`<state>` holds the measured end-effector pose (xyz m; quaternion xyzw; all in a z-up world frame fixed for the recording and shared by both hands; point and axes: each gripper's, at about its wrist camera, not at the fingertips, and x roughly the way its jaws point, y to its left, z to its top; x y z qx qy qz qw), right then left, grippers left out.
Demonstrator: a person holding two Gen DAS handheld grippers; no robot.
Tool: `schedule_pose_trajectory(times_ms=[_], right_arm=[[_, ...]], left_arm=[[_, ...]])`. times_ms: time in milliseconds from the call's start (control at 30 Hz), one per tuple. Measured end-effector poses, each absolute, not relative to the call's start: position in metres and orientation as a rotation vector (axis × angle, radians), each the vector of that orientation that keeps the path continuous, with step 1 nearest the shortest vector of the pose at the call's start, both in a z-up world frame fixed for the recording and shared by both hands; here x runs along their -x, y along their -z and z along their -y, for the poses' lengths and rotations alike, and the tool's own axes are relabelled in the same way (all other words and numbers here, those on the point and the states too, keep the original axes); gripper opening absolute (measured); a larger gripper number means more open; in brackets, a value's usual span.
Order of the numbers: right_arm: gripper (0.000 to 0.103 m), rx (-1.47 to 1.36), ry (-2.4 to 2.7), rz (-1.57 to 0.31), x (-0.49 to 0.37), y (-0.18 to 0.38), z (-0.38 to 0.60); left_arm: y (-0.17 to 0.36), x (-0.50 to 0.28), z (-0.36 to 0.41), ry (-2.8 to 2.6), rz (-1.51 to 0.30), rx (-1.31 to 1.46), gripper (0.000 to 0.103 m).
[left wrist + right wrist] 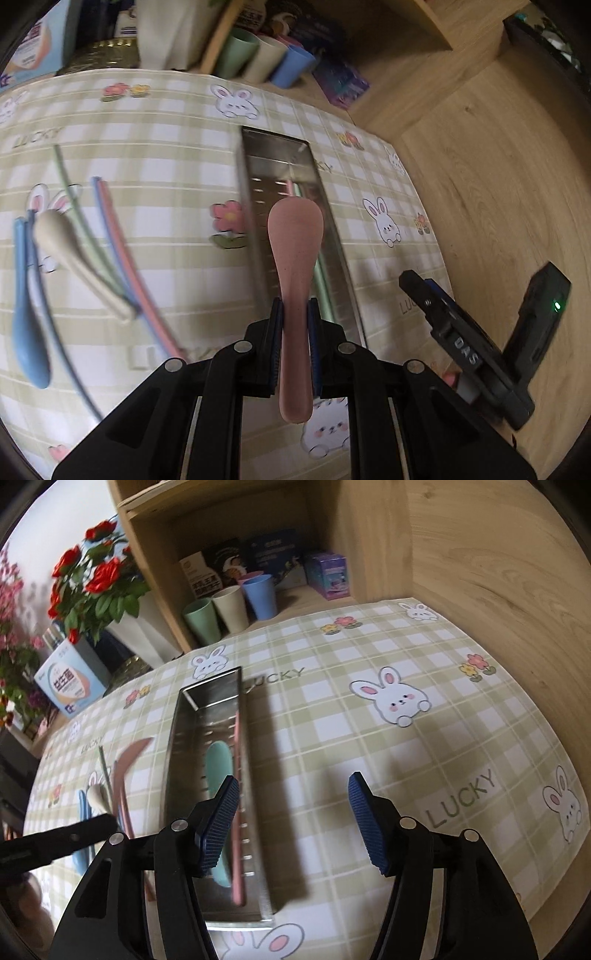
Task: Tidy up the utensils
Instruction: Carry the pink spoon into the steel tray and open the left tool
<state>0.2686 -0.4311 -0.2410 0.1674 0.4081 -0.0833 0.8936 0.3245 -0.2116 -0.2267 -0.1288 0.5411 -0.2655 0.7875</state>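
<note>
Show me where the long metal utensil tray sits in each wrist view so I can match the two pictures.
Left wrist: the long perforated stainless-steel tray runs up the centre, just behind the pink plastic spoon clamped in the left claw.
Right wrist: the tray lies left of centre, partly behind the open right claw.
Shared landmark: the row of pastel cups beyond the tray's far end.

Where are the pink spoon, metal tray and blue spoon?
pink spoon (295,229): left wrist view, on its bowl.
metal tray (173,746): right wrist view, on its left wall.
blue spoon (29,343): left wrist view, on its bowl.
</note>
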Motion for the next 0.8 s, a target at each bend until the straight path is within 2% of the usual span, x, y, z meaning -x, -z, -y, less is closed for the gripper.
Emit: schedule_pose_trajectory(times_ms=[233,800], right_arm=[[0.060,-0.392,0.200,-0.841,-0.264,0.247,0.452],[0.060,-0.435,0.214,-0.831,-0.257,0.249,0.461]], left_arm=[[0.243,-0.342,0.251,0.517,-1.202,0.243,0.013],[0.268,-0.344,0.272,0.490,-1.299,0.162,0.014]])
